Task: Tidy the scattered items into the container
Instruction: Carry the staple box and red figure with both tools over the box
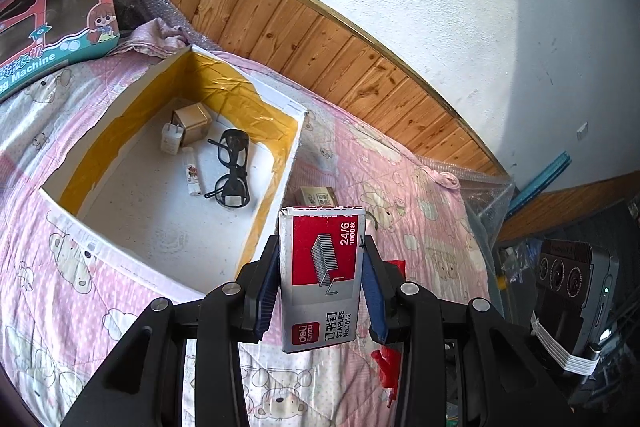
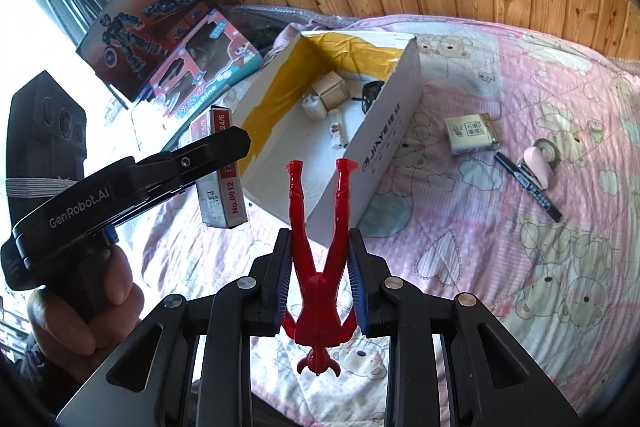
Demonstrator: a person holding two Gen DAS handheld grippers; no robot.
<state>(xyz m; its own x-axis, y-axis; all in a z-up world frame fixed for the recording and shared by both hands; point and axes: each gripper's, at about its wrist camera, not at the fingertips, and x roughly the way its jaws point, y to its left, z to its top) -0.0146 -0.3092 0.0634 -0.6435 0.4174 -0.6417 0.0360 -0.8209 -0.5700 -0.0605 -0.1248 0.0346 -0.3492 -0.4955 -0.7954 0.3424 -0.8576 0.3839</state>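
1. Left gripper (image 1: 320,283): jaws closed partway, blue pads pressing both sides of a staples box (image 1: 322,279); box stands upright btw the fingers, lifted above the bedspread (image 1: 420,195), just at 5 o'clock of the container's near corner.
2. Right gripper (image 2: 320,287): jaws narrowed onto a red figure (image 2: 318,267), pads clamping its legs; figure hangs head-down toward the camera, feet pointing to 12 o'clock, near the container's front corner.
3. Container (image 1: 100,247): open white cardboard box w/ yellow tape on inner walls, resting on the pink bear-print bedspread. Inside: a tan cube (image 1: 192,123), white plug charger (image 1: 171,139) touching it, a small white tube (image 1: 193,175), black glasses (image 1: 232,167).
4. Staples box: red/grey, printed "24/6", "No.0012", top flap torn.
5. Outside, at 3 o'clock of the container in right-wrist view: small card box (image 2: 472,133), dark marker (image 2: 528,185), pink item (image 2: 538,163), tape roll (image 2: 546,147).
6. At 10 o'clock: two toy boxes (image 2: 176,55).
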